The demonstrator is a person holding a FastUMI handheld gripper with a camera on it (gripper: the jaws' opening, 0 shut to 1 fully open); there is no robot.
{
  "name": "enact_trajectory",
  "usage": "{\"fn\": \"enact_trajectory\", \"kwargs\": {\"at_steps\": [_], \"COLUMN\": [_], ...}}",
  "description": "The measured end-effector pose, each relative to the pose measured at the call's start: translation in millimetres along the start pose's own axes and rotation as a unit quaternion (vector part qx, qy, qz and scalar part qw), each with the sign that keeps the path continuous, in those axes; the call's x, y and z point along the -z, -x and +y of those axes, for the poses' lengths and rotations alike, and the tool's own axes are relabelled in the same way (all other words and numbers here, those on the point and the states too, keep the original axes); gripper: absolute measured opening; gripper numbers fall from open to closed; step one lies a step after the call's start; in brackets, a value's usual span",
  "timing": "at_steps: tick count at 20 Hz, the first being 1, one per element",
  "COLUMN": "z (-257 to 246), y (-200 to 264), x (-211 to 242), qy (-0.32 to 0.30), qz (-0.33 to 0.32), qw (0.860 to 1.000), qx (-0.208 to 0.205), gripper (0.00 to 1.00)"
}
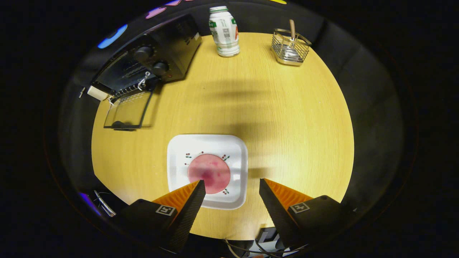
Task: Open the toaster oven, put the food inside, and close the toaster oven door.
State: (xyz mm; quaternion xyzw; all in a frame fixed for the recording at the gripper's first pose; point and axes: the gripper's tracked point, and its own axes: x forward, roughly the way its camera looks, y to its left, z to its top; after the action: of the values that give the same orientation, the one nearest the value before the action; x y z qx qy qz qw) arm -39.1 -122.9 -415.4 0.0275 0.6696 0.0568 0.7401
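My gripper (232, 183) hangs wide open, holding nothing, above the white plate (233, 145) bearing what looks like a ham slice (211, 172); toaster oven (157, 61) door (127, 109) open at the table's (287, 118) far-left edge.

Gripper (232, 184): one unit, hand-held, viewed along its own two fingers. Fingers (193, 200) were spread wide apart, tips well separated, with nothing pressed between them. Both fingers tapered to pointed tips and angled slightly inward toward each other. Each finger base carried a small square marker. Pose: raised, tilted downward.
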Motion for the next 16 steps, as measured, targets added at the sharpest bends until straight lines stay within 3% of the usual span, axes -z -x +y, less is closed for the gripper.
{"fn": "enact_trajectory", "kwargs": {"at_steps": [2,5,8,9,12,16], "z": [-8,-15,-23,-23,-17,-13], "y": [-12,-30,-39,-40,-40,-42], "x": [-2,1,4,1,3,1], "qy": [-0.004,-0.003,-0.014,-0.019,-0.020,-0.030], "qz": [0.015,0.035,0.052,0.050,0.054,0.041], "qw": [1.000,0.999,0.999,0.999,0.998,0.997], "qx": [0.000,-0.004,0.004,0.000,-0.022,-0.063], "gripper": [0.98,0.81,0.53,0.48,0.13,0.05]}}
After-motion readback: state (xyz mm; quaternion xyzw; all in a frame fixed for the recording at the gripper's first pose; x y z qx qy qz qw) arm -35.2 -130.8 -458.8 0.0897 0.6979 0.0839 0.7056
